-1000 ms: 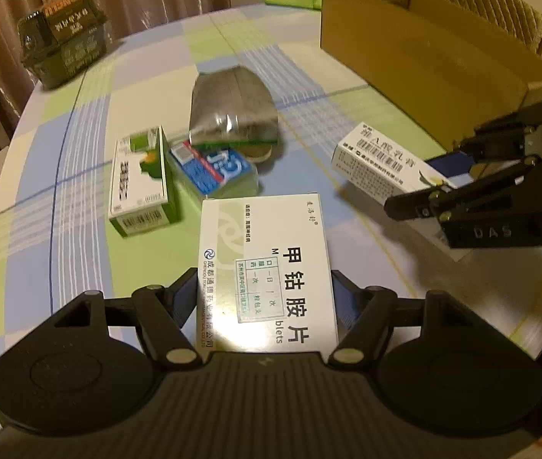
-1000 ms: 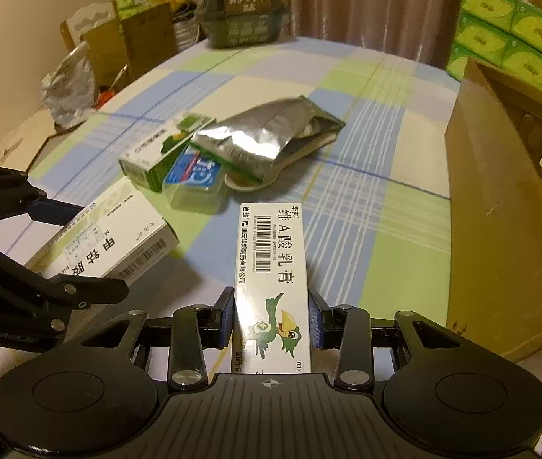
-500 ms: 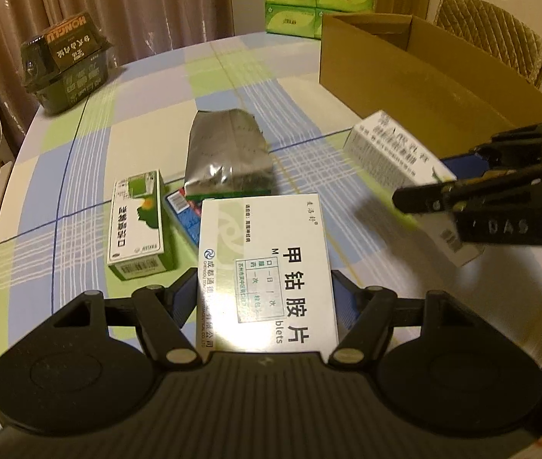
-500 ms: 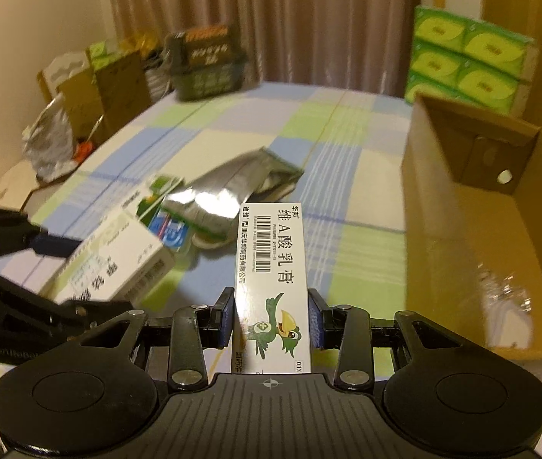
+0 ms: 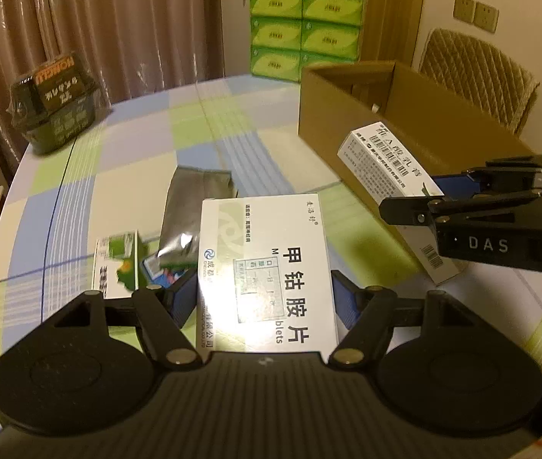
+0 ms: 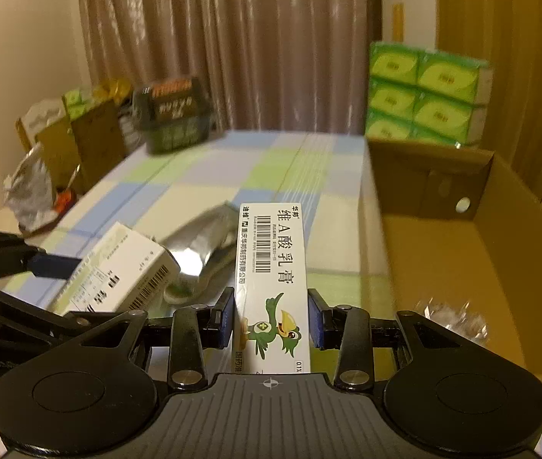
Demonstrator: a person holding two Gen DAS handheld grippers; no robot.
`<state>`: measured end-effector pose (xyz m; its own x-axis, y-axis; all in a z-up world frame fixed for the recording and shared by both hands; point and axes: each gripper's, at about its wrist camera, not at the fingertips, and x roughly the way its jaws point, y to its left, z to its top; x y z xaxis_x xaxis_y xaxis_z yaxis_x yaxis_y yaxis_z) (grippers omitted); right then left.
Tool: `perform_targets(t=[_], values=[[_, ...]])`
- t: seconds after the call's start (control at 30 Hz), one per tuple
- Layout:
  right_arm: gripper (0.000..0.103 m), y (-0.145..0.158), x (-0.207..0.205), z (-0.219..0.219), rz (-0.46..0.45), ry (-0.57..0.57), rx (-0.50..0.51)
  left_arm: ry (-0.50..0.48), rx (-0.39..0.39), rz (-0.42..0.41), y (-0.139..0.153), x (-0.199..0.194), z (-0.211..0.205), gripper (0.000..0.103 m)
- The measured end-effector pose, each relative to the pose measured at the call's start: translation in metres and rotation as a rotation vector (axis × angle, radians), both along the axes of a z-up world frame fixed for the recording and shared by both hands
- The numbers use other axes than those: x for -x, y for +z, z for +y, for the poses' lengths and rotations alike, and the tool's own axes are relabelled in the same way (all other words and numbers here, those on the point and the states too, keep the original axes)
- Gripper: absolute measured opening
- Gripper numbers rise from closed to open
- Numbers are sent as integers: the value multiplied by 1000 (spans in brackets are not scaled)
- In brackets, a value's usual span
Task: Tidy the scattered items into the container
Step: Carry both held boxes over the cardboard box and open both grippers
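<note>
My left gripper (image 5: 265, 294) is shut on a wide white tablet box (image 5: 265, 267), held above the checked table. My right gripper (image 6: 271, 321) is shut on a long white ointment box (image 6: 271, 267) with a green bird printed on it. That ointment box (image 5: 386, 168) also shows in the left wrist view, in front of the open cardboard box (image 5: 416, 122). The cardboard box (image 6: 462, 252) lies just right of the right gripper. On the table below lie a silver foil pouch (image 5: 190, 206), a green and white box (image 5: 116, 260) and a small blue packet (image 5: 160, 271).
A dark green package (image 5: 58, 103) sits at the table's far left edge. Green tissue packs (image 5: 305, 30) are stacked behind the cardboard box, and a woven chair back (image 5: 477, 72) stands to its right. Curtains hang behind. Crinkled clear plastic (image 6: 451, 313) lies inside the box.
Both grippers have risen with their boxes and tilted up, so the room's back comes into view. The ointment box has moved up and closer to the cardboard box.
</note>
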<state>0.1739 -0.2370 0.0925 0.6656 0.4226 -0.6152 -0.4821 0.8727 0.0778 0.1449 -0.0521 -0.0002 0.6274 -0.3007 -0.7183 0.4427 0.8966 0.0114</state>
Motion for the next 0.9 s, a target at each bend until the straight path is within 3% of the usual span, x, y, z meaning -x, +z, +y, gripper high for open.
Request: perform_targets(t=[0.23, 0.37, 0.57, 0.73, 0.9], values=[[35, 41, -12, -22, -133, -75, -34, -37, 24, -51, 24, -12, -28, 67], [35, 58, -26, -47, -158, -149, -58, -69, 45, -62, 32, -18, -52, 67], [35, 68, -47, -84, -202, -227, 2, -128, 91, -69, 37, -26, -98, 67], [35, 57, -61, -121, -150, -342, -16, -148, 140, -73, 39, -31, -133, 67], [35, 49, -67, -136, -120, -360, 6, -154, 173, -57, 37, -42, -162, 67]])
